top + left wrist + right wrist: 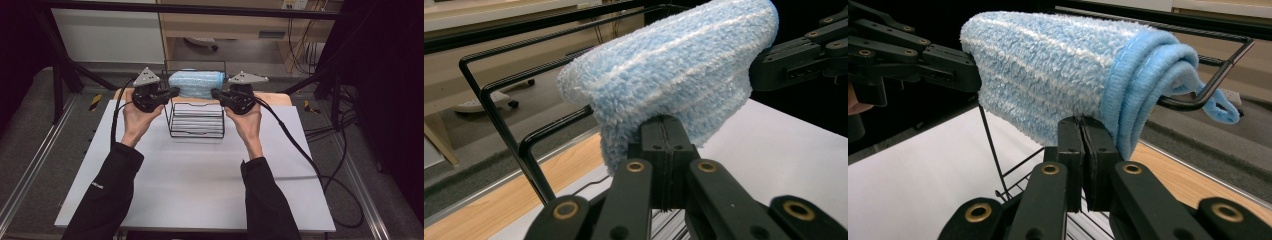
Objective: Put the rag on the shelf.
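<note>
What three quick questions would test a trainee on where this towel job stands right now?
1. True or false: both tongs are shut on the blue towel.
2. What does the towel hang over? A) wire rack B) wooden box C) hook
3. Which end does the left tongs grip, seen in the high view?

Key: 1 true: the right tongs pinch the other edge. 2 A. 3 The left end.

My white table top (200,180) lies on a wooden board (280,98) whose edge peeks out at the far side. Beyond it I see a pale wooden cabinet (225,22) with cables (300,47) hanging at its right, and black cables (340,130) sprawl across the grey floor (30,135) to my right
</note>
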Motion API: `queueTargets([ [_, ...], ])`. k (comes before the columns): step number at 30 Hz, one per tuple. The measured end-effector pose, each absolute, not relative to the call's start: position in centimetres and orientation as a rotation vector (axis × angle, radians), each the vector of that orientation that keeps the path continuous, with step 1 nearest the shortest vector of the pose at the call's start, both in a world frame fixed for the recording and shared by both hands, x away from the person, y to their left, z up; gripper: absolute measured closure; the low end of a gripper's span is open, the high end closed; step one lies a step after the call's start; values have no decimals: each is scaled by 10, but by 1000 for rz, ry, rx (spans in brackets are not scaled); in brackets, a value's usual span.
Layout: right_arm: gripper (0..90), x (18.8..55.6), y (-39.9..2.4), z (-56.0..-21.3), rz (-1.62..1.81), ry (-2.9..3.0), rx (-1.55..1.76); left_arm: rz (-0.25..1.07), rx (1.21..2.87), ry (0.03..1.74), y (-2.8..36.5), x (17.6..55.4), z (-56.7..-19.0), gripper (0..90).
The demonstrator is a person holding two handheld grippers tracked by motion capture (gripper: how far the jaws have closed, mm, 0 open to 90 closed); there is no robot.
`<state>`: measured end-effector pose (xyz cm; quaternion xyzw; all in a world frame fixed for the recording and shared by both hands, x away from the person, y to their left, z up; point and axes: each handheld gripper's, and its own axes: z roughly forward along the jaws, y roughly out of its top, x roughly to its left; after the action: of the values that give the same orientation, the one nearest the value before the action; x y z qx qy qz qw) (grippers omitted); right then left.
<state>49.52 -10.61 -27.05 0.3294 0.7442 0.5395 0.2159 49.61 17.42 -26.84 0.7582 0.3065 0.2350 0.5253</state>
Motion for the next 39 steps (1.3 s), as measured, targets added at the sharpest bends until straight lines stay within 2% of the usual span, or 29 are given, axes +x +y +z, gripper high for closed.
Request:
queueTargets([
  [6, 858, 497, -105, -271, 1498, 2056, 932, 553, 1807, 739, 175, 496, -268, 900],
  [12, 801, 486, -108, -267, 1511, 2059, 889, 548, 1802, 725, 179, 488, -265, 897],
  [23, 727, 473, -121, -254, 1546, 2029, 895, 547, 1794, 727, 184, 478, -252, 850],
  [39, 648, 462, -130, -238, 1580, 2005, 899, 586, 1782, 740, 192, 467, -236, 715],
])
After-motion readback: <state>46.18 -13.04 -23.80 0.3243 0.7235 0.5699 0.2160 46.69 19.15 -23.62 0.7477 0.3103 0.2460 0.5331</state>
